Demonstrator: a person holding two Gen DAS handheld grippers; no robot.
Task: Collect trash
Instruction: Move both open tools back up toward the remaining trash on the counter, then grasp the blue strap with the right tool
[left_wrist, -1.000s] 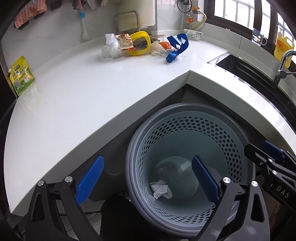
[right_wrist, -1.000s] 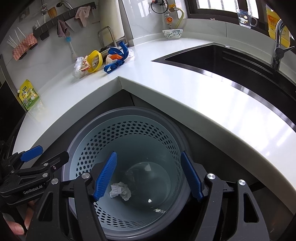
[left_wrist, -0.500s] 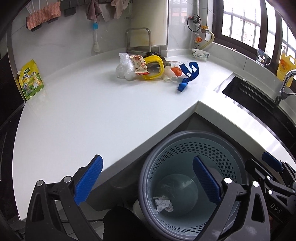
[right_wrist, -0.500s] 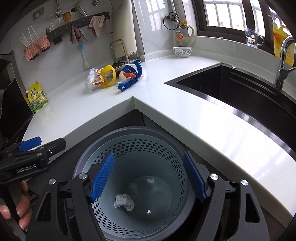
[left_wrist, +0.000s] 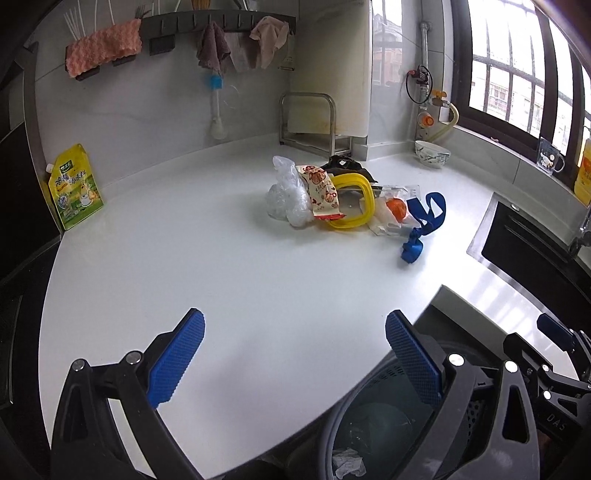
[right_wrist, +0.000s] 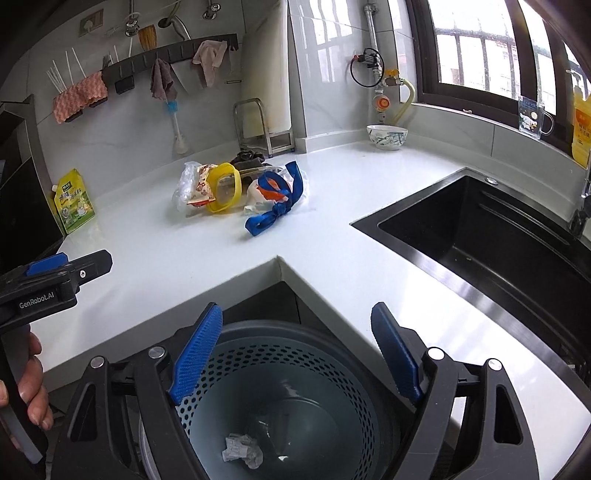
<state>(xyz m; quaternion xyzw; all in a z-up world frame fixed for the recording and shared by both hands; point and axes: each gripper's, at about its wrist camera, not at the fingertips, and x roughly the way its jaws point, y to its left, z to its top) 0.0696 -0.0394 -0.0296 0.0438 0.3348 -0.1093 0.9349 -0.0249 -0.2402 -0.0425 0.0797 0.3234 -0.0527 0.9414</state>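
Left wrist view: the left hand-held gripper (left_wrist: 291, 350) sits at the bottom of the frame, over the white desk (left_wrist: 221, 280). The trash pile (left_wrist: 343, 199) lies past it, in the upper middle of the frame, well apart from the blue fingertips (left_wrist: 177, 360).

Right wrist view: the right hand-held gripper (right_wrist: 295, 350) hangs at the bottom of the frame, over the grey bin (right_wrist: 280, 391). The trash pile (right_wrist: 240, 192) lies in the upper left middle of the frame, across the desk corner.

What is in the pile: a clear bag (left_wrist: 286, 199), a snack wrapper (left_wrist: 323, 192), a yellow ring (left_wrist: 351, 203) and a blue strap (left_wrist: 424, 221), all touching or lying on each other.

Long way of the strap: in the left view it runs from upper right down to lower left, with its knotted end nearest the camera.

Who is nearer: I think the left one, since it is already over the desk and the right one hangs above the bin.

Left hand-held gripper: spread wide, nothing between the pads, touching nothing.

Right hand-held gripper: its jaws are opening, wide apart, with nothing between them.

In the bin: one crumpled paper (right_wrist: 242, 448) lies at the bottom.

Next move, my guess: reach forward to the pile and pinch one piece.
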